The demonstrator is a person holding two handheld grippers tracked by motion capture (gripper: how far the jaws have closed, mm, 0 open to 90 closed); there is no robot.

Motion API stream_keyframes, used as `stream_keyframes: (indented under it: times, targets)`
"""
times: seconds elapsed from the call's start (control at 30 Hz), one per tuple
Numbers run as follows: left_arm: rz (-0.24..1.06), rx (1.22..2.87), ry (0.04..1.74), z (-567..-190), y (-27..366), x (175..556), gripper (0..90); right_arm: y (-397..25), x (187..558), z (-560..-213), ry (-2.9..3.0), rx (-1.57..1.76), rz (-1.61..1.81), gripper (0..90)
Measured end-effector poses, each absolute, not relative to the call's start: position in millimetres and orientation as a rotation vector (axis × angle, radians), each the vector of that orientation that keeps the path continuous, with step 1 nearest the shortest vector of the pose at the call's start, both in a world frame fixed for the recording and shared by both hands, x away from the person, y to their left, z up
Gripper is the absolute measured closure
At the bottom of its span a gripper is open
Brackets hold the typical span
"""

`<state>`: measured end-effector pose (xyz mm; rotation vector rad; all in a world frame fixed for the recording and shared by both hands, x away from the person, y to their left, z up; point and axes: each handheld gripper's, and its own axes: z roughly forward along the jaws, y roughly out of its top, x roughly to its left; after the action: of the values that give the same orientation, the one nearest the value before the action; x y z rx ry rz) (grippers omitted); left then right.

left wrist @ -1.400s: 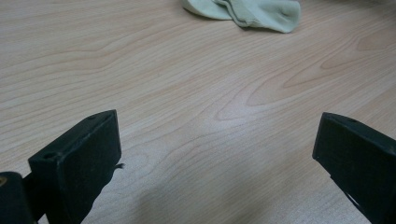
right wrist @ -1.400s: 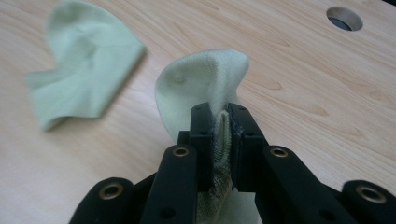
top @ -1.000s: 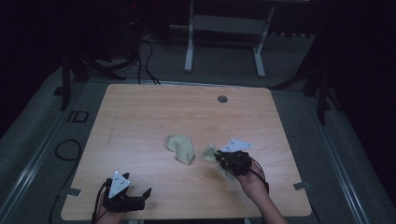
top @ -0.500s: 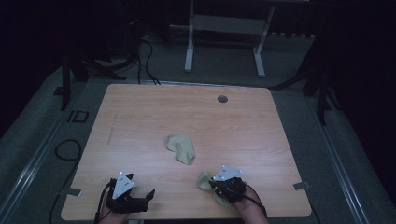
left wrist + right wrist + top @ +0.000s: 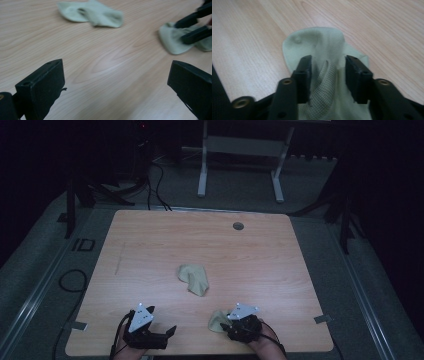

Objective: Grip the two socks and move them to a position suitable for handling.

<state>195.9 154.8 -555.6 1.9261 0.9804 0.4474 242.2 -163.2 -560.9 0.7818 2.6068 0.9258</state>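
High view: my two grippers sit at the near edge of the wooden table (image 5: pixel 150 245). One pale green sock (image 5: pixel 194 278) lies crumpled near mid-table, with bare wood all around it. A second sock (image 5: pixel 218 321) lies just beside the near edge, under my right gripper (image 5: pixel 235 327). My left gripper (image 5: pixel 167 332) is well apart from both socks.

Left gripper view: my jaws stand wide apart over bare wood, holding nothing. The first sock (image 5: pixel 91 13) lies ahead, the second sock (image 5: pixel 175 40) to the right beneath the other gripper (image 5: pixel 192 27).

Right gripper view: my jaws are partly open, astride a raised fold of the second sock (image 5: pixel 322 75). I cannot tell whether the pads (image 5: pixel 305 75) press the cloth.
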Motion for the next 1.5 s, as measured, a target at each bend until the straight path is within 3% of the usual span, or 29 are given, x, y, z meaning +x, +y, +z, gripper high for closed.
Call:
stream_keyframes:
  times: [0.23,0.37,0.43,0.63,0.7,0.93,1.2,1.23,1.27,1.5]
  targets:
    - [0.434,1.964,0.897,-548,132,197,6.0,-161,243,-556,2.652,0.759,0.908,40.5]
    - [0.395,1.980,0.808,-544,119,198,17.0,-168,240,-541,2.629,0.784,0.967,37.7]
    - [0.373,1.990,0.756,-543,112,199,31.1,-171,235,-536,2.619,0.792,0.981,40.1]
    - [0.332,2.060,0.622,-540,81,201,62.0,-179,220,-530,2.608,0.815,0.982,53.6]
    - [0.319,2.110,0.583,-542,68,203,63.3,-180,218,-531,2.608,0.832,0.972,57.1]
    - [0.276,2.262,0.547,-562,32,222,88.9,-174,215,-547,2.635,0.856,0.919,58.9]
    - [0.273,2.291,0.581,-570,33,228,89.1,-171,216,-556,2.641,0.849,0.870,67.2]
    - [0.280,2.289,0.585,-570,33,229,89.1,-172,217,-556,2.629,0.859,0.864,77.7]
    - [0.281,2.287,0.587,-570,33,229,89.1,-171,217,-556,2.626,0.865,0.866,79.6]
    - [0.312,2.294,0.591,-570,35,231,89.4,-180,216,-548,2.619,0.906,0.903,83.1]
